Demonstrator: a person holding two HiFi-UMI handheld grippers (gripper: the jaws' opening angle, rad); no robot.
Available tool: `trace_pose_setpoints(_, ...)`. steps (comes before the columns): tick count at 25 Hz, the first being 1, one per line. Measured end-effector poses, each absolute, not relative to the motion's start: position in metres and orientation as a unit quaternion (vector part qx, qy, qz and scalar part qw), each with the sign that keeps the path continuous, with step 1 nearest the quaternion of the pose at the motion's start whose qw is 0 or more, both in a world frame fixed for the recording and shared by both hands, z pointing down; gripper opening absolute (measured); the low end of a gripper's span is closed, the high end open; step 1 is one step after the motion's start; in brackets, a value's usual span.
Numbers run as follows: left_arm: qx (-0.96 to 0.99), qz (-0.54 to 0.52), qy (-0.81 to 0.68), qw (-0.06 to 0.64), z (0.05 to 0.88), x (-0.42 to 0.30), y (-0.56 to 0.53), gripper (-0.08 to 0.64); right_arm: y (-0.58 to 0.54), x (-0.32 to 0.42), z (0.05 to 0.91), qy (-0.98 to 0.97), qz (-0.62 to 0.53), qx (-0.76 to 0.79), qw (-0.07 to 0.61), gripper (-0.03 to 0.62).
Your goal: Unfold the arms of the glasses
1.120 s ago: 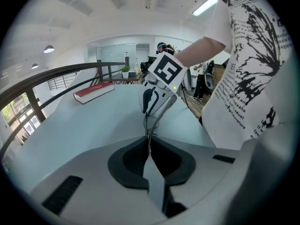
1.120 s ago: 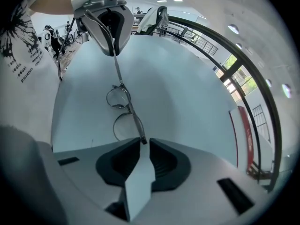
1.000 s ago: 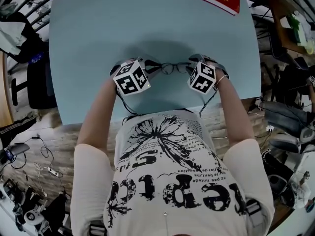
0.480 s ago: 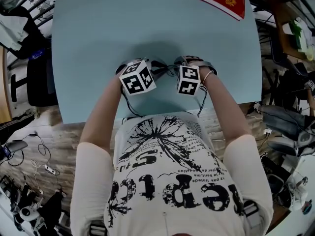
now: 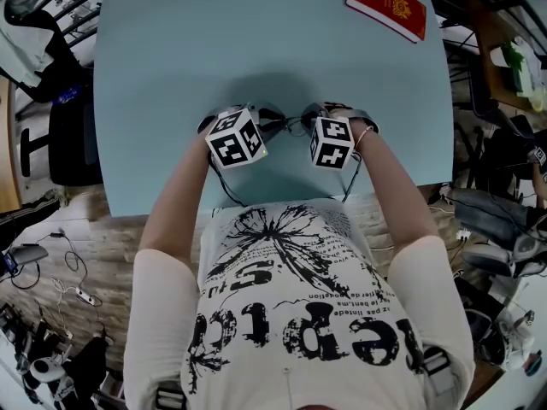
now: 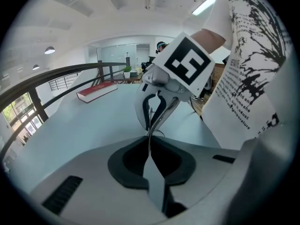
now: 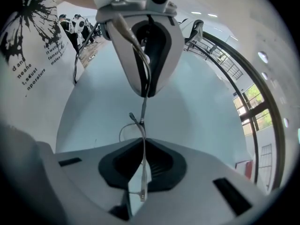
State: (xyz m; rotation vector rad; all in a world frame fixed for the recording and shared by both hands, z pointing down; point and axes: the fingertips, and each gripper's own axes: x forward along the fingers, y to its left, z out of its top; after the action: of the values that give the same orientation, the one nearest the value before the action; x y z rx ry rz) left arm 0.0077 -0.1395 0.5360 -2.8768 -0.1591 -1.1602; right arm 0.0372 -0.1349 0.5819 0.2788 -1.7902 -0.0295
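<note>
The left claw [image 6: 150, 142] grips the glasses [image 5: 295, 124] by the pale blue surface [image 5: 171, 49] near edge; the right claw [image 7: 143, 146] is closing on them. A red book [image 5: 386, 3] lies at the far right corner, cables [image 5: 77, 289] on the floor [image 5: 102, 237]

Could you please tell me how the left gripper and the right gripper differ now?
The left gripper holds the glasses at their left end, jaws shut; the right gripper is closing its jaws on the wire frame farther right. The red book lies nearer the right gripper than the left gripper. Both are over the blue table.
</note>
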Motion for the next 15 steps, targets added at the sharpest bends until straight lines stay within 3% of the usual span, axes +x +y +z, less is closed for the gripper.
trace_pose_setpoints(15,-0.925,-0.380,-0.002,0.020,0.530,-0.016,-0.153,0.029,-0.148,0.036,0.516,-0.838,-0.057,0.183,0.511,0.029)
